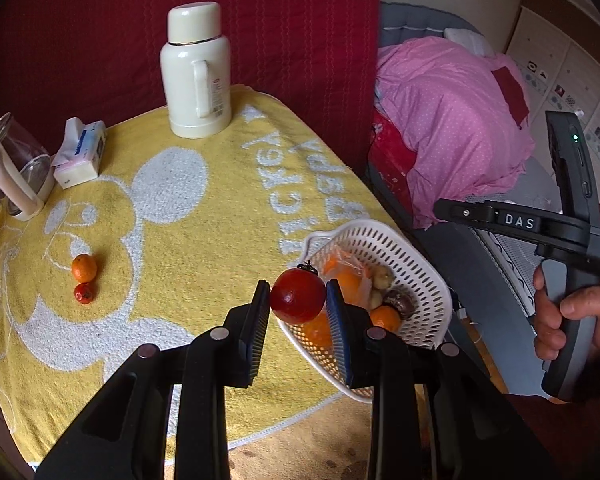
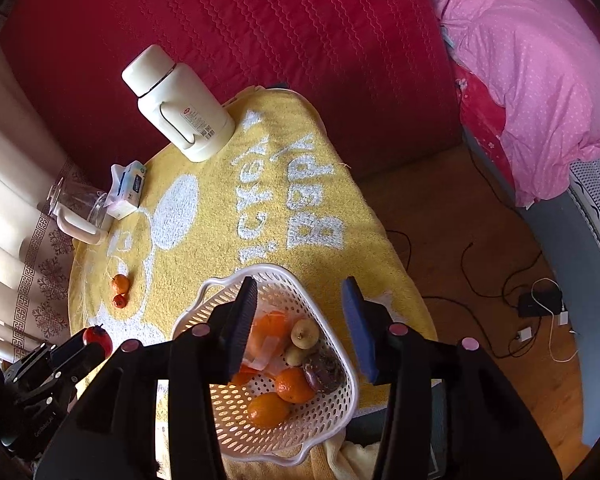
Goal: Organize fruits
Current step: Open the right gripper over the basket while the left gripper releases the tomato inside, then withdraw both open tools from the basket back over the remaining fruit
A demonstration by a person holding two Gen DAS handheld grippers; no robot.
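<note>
Left claw (image 1: 298,300): pads pressed on both sides of a red tomato (image 1: 297,295), stem up, held above the near rim of the basket.
Basket: white perforated plastic basket (image 1: 400,248) at the right edge of the bench; holds oranges (image 1: 385,317), small greenish fruits, one dark fruit, a clear wrapper.
Bench: covered by a yellow towel (image 1: 204,232) with white cartoon print and lettering.
Loose fruit: small orange (image 1: 84,267) touching a smaller red fruit (image 1: 84,293), left side of the towel.
Far edge: cream flask (image 1: 195,72), tissue pack (image 1: 80,154), glass kettle (image 1: 14,168).
Right claw: only its handle, marked DAS, shows at the right edge, held by a hand (image 1: 572,320); tips out of view.
Background: red cover, pink bedding.
</note>
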